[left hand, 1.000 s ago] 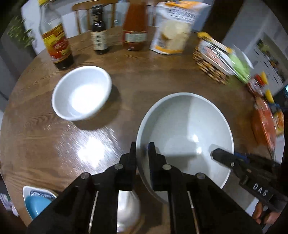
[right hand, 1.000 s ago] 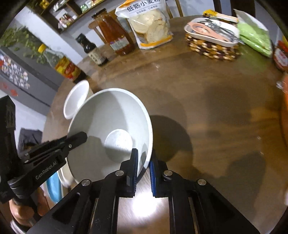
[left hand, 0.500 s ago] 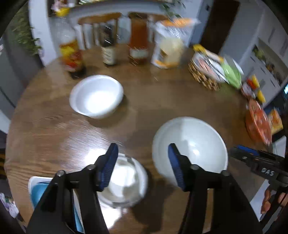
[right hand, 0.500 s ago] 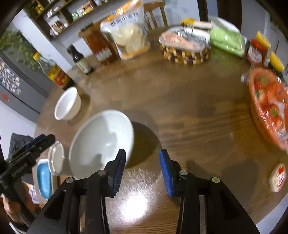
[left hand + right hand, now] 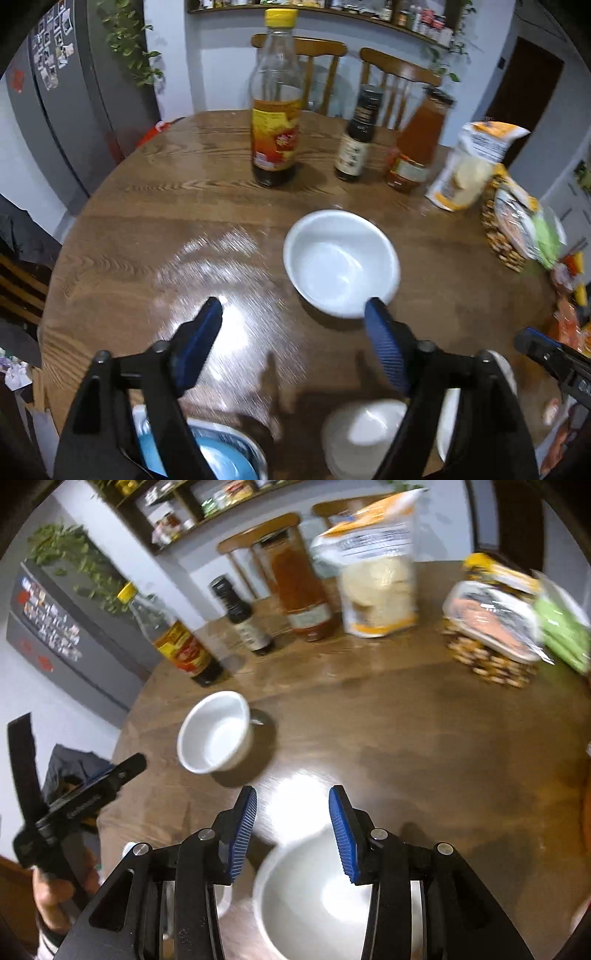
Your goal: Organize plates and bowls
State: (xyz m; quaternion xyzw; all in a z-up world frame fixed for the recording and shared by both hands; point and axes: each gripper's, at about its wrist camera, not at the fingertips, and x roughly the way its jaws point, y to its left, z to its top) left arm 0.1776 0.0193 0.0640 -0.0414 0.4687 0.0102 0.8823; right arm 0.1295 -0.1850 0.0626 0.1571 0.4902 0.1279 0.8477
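Left tongs stand wide, their jaws just opened further, and nothing sits between them but bare table. Right tongs are parted too, narrower than the left, also gripping nothing; the big bowl lies below them, its rim close under the right pad but free of it.

Out from the left tongs, the small bowl sits alone mid-table, upright and empty, its near rim just behind the right fingertip in that view. Below the left tongs a third white bowl sits at the near edge, with a blue dish in a tray beside it.

Bottles, a flour bag and a basket line the far side.

So where are we? The big bowl looks set down near the other dishes, job done there. The small bowl is well apart from the group and untouched, and I'd call that the next pickup. Stacking looks unfinished.
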